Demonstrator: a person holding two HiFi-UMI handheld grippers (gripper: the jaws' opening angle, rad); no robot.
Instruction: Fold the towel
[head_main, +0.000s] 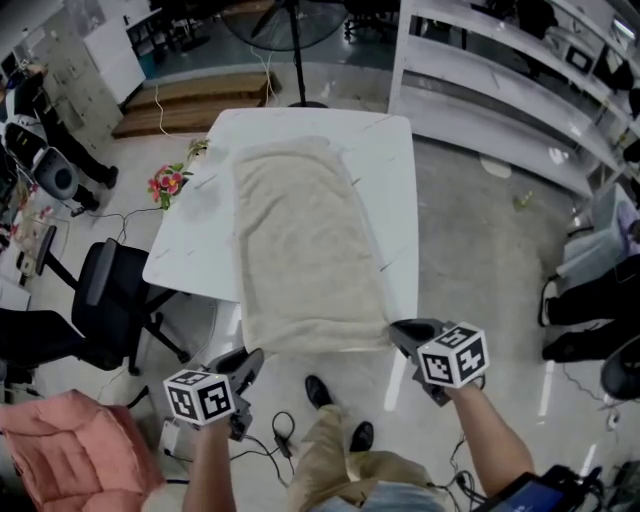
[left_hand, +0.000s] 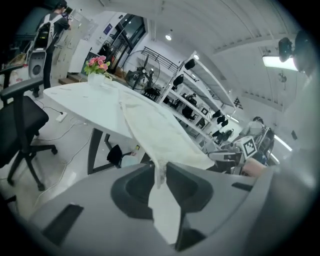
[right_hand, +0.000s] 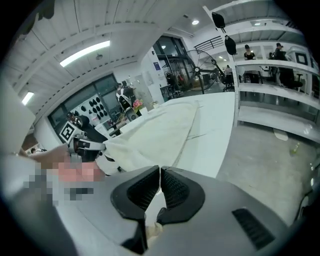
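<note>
A cream towel (head_main: 300, 240) lies lengthwise on the white table (head_main: 395, 180), and its near end hangs off the front edge. My left gripper (head_main: 252, 358) is shut on the near left corner, which shows as a thin strip of fabric between its jaws (left_hand: 161, 175). My right gripper (head_main: 398, 332) holds the near right corner. In the right gripper view its jaws (right_hand: 159, 182) are pressed together, with a bit of cream cloth (right_hand: 152, 230) showing behind them. The towel (right_hand: 155, 127) stretches from both grippers up onto the table.
A black office chair (head_main: 110, 300) and a pink cushion (head_main: 70, 435) are at the left. Flowers (head_main: 167, 183) sit by the table's left edge. White shelving (head_main: 500, 80) runs along the right, and a fan stand (head_main: 298, 50) is behind the table. Cables (head_main: 275, 430) lie near my feet.
</note>
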